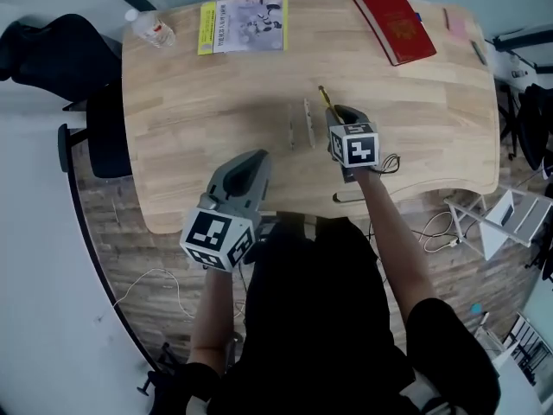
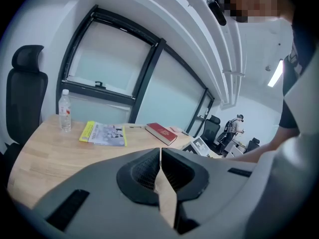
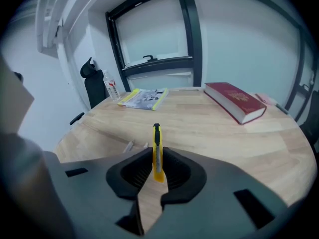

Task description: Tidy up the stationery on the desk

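Note:
A yellow utility knife (image 1: 327,99) (image 3: 157,151) stands upright between the jaws of my right gripper (image 1: 340,115) (image 3: 156,158), which is shut on it above the middle of the wooden desk (image 1: 199,128). Just left of it, two small pale stick-like items (image 1: 292,129) (image 1: 308,118) lie on the desk; in the right gripper view they show as pale pieces (image 3: 129,146). My left gripper (image 1: 253,161) (image 2: 160,156) is held raised over the desk's near edge, jaws shut with nothing between them.
At the far edge lie a red book (image 1: 396,22) (image 3: 237,101), a yellow-spined magazine (image 1: 244,24) (image 2: 103,133) and a water bottle (image 1: 152,29). A pink pad (image 1: 455,26) and a pen (image 1: 478,52) sit far right. A black chair (image 1: 52,54) stands left.

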`<state>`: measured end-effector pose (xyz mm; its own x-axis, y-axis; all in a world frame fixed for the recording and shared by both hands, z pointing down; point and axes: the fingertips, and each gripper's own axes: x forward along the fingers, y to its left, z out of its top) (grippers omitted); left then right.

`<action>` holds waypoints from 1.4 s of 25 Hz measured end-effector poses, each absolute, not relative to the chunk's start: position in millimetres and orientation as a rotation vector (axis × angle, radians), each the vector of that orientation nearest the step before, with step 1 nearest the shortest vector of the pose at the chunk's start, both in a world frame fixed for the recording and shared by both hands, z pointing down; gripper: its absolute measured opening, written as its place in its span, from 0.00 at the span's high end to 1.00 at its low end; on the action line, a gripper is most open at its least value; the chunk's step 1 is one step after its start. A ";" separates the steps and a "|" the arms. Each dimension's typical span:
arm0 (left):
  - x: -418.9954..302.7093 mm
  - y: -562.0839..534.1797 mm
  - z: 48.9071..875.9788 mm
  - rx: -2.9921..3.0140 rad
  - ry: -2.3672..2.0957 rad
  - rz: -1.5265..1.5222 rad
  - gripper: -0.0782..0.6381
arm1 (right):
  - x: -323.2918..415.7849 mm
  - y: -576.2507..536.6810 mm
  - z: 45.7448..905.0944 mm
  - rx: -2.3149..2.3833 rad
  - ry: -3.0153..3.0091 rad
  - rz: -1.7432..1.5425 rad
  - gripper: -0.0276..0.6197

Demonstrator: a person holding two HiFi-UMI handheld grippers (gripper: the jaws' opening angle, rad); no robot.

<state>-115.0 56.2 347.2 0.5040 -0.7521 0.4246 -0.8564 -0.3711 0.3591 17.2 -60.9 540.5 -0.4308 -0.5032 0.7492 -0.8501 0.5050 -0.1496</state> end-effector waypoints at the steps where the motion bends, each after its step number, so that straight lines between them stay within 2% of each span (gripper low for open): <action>1: -114.1 58.2 347.7 2.215 -1.305 0.258 0.84 | 20.7 -54.0 545.7 1.125 -2.087 0.712 0.84; 18: -126.6 86.4 353.4 2.208 -1.279 0.317 0.84 | 39.2 -17.3 610.1 1.332 -1.900 0.779 0.84; 25: -135.4 89.2 349.5 2.212 -1.297 0.315 0.84 | 39.3 -22.3 612.4 1.331 -1.886 0.735 0.83; 28: -137.8 90.8 347.7 2.214 -1.303 0.313 0.84 | 38.7 -23.2 611.4 1.309 -1.890 0.722 0.77; 35: -134.7 96.6 350.5 2.218 -1.285 0.281 0.84 | 45.0 -17.1 588.2 1.318 -1.927 0.698 0.77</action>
